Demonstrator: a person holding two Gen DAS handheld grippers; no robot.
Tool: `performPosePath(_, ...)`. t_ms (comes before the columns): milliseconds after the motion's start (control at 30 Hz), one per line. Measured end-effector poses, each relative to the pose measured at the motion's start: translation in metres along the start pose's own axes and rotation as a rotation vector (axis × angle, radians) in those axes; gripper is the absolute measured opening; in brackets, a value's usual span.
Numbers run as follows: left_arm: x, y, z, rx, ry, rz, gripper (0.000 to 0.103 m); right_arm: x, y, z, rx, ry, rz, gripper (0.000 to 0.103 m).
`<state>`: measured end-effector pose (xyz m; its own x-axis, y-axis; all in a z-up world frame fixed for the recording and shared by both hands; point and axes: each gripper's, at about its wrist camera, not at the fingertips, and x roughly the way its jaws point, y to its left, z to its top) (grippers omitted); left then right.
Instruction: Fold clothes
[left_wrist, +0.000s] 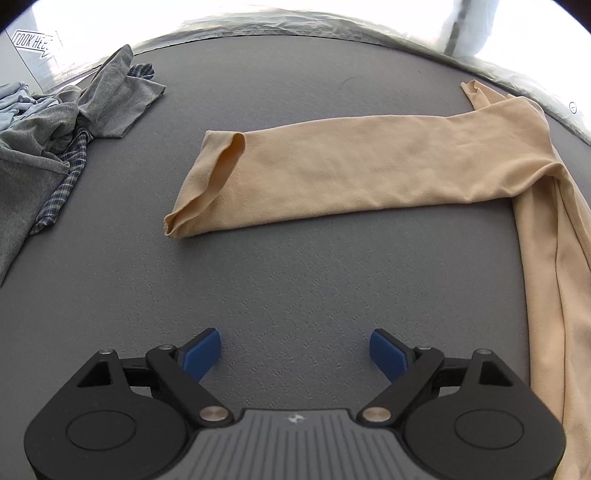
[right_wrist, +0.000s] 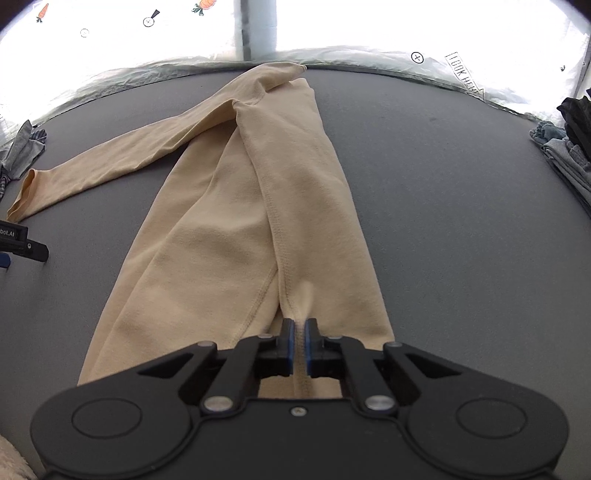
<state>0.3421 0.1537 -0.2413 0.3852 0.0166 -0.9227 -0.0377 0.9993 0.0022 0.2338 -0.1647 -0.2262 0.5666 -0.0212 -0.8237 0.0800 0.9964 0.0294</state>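
Mid-fold: right hand-held gripper (right_wrist: 300, 341) pinched shirt (right_wrist: 229, 229) hem, probably; left hand-held gripper (left_wrist: 295, 354) wide open, empty, next takes sleeve (left_wrist: 332, 170).

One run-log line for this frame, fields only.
garment: tan long-sleeve top, body folded lengthwise, sleeve spread flat | right gripper: shut on hem | left gripper: open, empty, over table

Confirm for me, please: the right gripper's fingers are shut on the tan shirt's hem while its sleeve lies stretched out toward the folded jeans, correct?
Not quite. The right gripper is shut on the tan shirt, but the sleeve stretches toward the crumpled grey and plaid clothes, as the left wrist view shows; the folded jeans lie on the opposite side.
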Motion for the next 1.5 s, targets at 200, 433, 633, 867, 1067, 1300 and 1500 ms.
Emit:
performPosePath(200, 0.000, -0.001, 0.000, 0.001, 0.001, 0.001, 0.090, -0.008, -0.012, 0.007, 0.138, -0.042, 0.176, 0.006)
performPosePath(433, -0.001, 0.003, 0.002, -0.008, 0.009, -0.017, 0.091, 0.010, -0.001, 0.005, 0.108, 0.046, 0.174, 0.017)
performPosePath(633, -0.010, 0.020, 0.015, -0.085, -0.009, -0.022, 0.091, -0.003, -0.001, 0.026, 0.103, -0.024, 0.167, 0.024)
performPosePath(867, -0.008, 0.037, 0.050, -0.087, -0.069, 0.098, 0.091, 0.016, -0.005, 0.074, 0.110, -0.075, 0.138, 0.026)
performPosePath(1067, 0.011, 0.045, 0.080, -0.088, -0.055, 0.094, 0.091, 0.052, -0.007, 0.136, 0.119, -0.115, 0.134, 0.027)
performPosePath(1300, 0.040, 0.047, 0.108, -0.150, -0.009, 0.056, 0.090, 0.110, -0.010, 0.198, 0.144, -0.124, 0.120, 0.028)
performPosePath(1500, 0.049, 0.042, 0.124, -0.143, -0.009, 0.033, 0.083, 0.157, -0.013, 0.234, 0.204, -0.133, 0.143, 0.036)
